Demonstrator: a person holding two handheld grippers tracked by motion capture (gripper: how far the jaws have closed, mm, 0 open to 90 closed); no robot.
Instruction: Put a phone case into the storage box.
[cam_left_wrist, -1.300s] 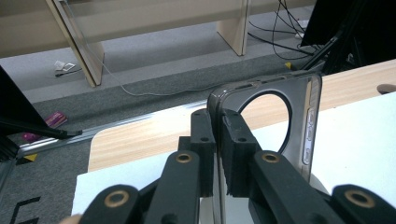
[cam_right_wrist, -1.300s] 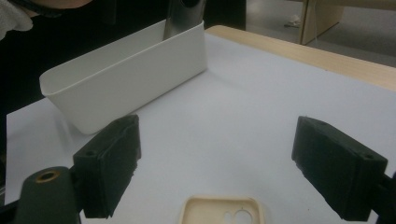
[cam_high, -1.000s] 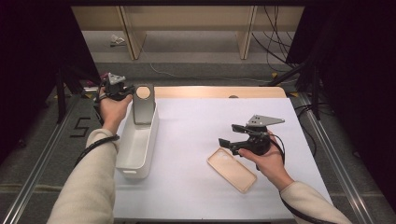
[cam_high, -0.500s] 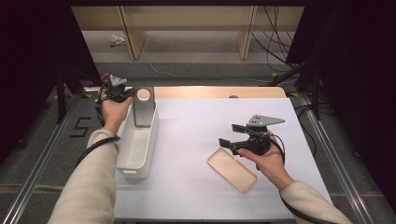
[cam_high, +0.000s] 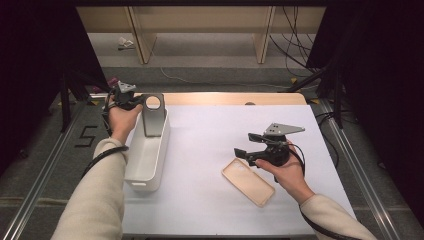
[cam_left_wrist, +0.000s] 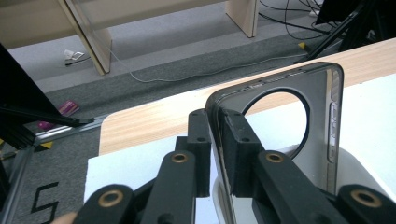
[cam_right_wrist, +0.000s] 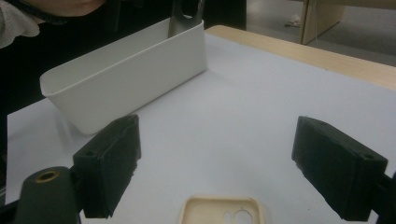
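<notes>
At the far left of the tabletop (cam_high: 210, 200), my left gripper (cam_left_wrist: 215, 135) has its jaws clamped on the edge of a grey phone case (cam_left_wrist: 322, 116), which stands upright at the far end of the white bin (cam_high: 150, 160), its camera hole uppermost. The case seems to rest just inside the bin's far wall, so I judge this to be the placing step: the case is in, but I have not let go. The left jaws have barely begun to ease, and the pads grip the rim. Next comes a clean release and a lift up and away, without tipping the case back out. Over on the right, my right gripper (cam_right_wrist: 215, 172) hangs with its jaws wide apart and nothing between them, just above the beige phone case (cam_high: 248, 181) lying flat on the tabletop, probably the next one to pick up.
</notes>
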